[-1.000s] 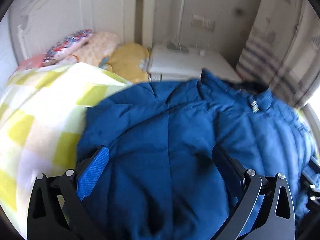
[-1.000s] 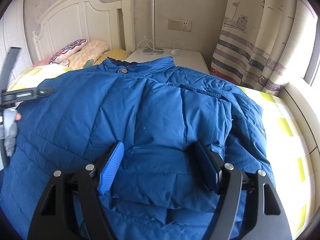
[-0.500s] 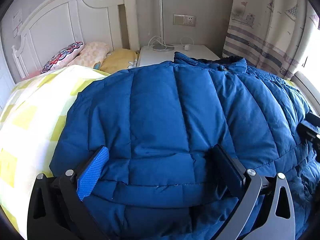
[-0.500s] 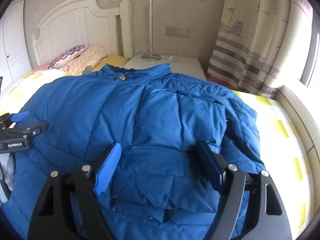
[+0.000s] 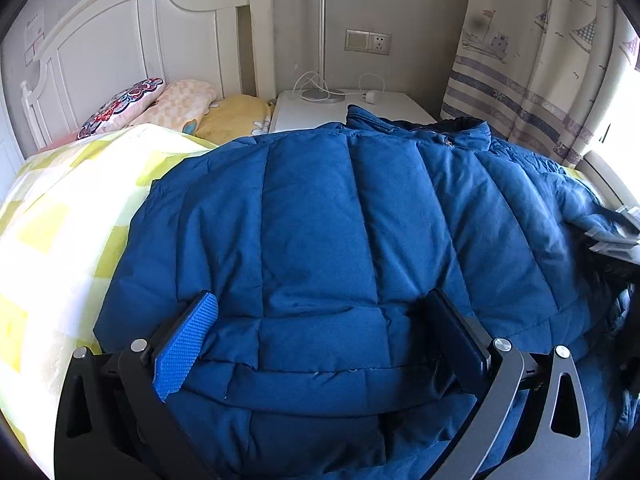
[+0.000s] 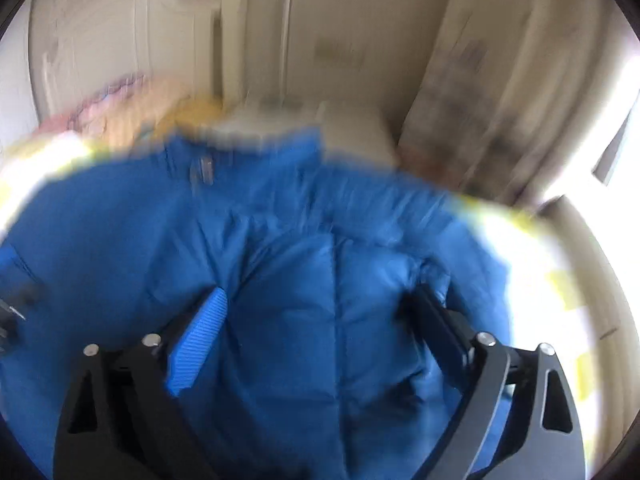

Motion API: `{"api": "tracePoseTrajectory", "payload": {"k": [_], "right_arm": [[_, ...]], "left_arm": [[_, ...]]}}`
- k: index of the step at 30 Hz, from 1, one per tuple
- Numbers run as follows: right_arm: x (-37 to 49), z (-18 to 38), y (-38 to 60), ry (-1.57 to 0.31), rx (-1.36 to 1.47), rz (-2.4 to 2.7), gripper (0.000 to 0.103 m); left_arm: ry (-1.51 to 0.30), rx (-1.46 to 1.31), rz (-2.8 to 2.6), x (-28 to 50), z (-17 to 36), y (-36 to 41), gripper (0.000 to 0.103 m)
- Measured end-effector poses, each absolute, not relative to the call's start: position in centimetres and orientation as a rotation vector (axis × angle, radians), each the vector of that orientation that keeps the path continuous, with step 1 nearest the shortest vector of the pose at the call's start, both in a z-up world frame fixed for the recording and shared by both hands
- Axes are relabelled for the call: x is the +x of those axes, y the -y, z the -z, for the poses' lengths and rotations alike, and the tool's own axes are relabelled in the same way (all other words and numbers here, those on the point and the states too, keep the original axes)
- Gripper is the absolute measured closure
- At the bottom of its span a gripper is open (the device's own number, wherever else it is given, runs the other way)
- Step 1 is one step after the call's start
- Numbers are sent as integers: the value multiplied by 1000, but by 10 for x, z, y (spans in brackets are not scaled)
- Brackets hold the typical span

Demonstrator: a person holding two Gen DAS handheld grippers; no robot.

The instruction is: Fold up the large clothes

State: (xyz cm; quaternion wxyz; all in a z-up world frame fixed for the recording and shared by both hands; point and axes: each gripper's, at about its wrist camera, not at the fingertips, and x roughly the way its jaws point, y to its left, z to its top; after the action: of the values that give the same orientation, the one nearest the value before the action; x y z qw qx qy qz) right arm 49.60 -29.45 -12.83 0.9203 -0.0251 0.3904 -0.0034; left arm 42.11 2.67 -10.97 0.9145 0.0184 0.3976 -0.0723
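So the bed (image 5: 60,216) with the yellow-checked cover is carrying the whole thing, and the big blue puffer jacket (image 5: 340,220) is lying spread across it, collar up toward the nightstand (image 5: 312,112). Compared to a second ago, the jacket is sitting flatter and smoother in the left view, its quilted panel laid out instead of bunched. The left gripper (image 5: 320,340) is hovering low over the hem with jaws wide apart, padding bulging between them but not pinched. The right gripper (image 6: 320,320) is blurring hard, jaws opening, fabric between them but looking released. I'd say a fold is just landing and both hands are letting go.
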Motion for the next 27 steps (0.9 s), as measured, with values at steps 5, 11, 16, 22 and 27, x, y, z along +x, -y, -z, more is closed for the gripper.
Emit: {"api": "tracePoseTrajectory", "payload": {"k": [5,11,16,22,27], "right_arm": [[493,128,298,-791,-17,5,8],[459,100,300,-727,23,3,8],[420,109,274,-717,-99,-23,3],[432,128,273,-800,-112,-23,3],[433,128,280,-799,-70,-45,3]], "left_arm": [[-821,36,150,422,110,-27,4],[-821,24,155,421,108,-27,4],[-822,27,153,422,108,-28,4],[-824,15,158,423,109,-30,4],[-825,1,164,425,109,-32,4]]}}
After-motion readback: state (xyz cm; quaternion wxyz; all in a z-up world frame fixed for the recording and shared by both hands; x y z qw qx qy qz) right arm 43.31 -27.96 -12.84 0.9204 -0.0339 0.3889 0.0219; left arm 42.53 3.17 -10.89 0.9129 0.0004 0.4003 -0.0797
